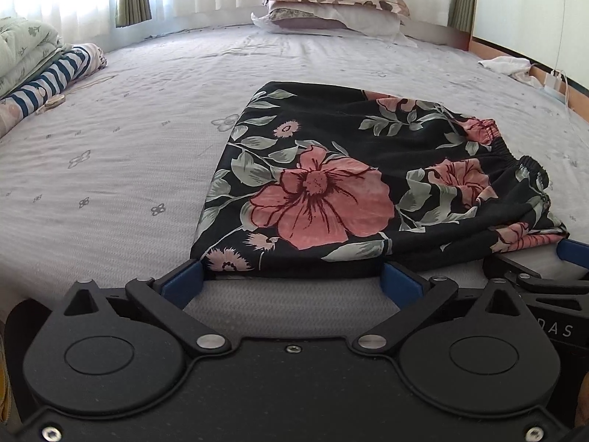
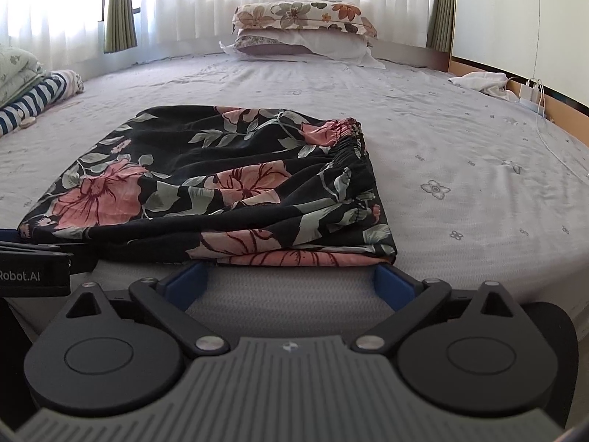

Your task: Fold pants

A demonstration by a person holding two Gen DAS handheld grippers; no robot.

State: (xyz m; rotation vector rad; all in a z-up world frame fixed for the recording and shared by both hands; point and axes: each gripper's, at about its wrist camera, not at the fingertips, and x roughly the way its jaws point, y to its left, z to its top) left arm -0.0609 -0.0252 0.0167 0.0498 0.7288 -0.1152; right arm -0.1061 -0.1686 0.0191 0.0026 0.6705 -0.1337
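Observation:
The black pants with pink flowers (image 1: 331, 184) lie folded in a stack on the grey bedsheet (image 1: 129, 140), elastic waistband to the right. They also show in the right wrist view (image 2: 221, 184). My left gripper (image 1: 292, 276) is open, its blue fingertips at the near left edge of the pants, holding nothing. My right gripper (image 2: 291, 276) is open at the near right edge of the pants, also empty. The right gripper's tip shows in the left wrist view (image 1: 545, 269). The left gripper's body shows in the right wrist view (image 2: 33, 269).
Two stacked pillows (image 1: 331, 3) lie at the head of the bed. A folded quilt and striped clothing (image 1: 48, 70) sit at the left edge. A white cloth (image 1: 508, 66) and a charger with cable (image 2: 533, 95) lie at the right edge by the wall.

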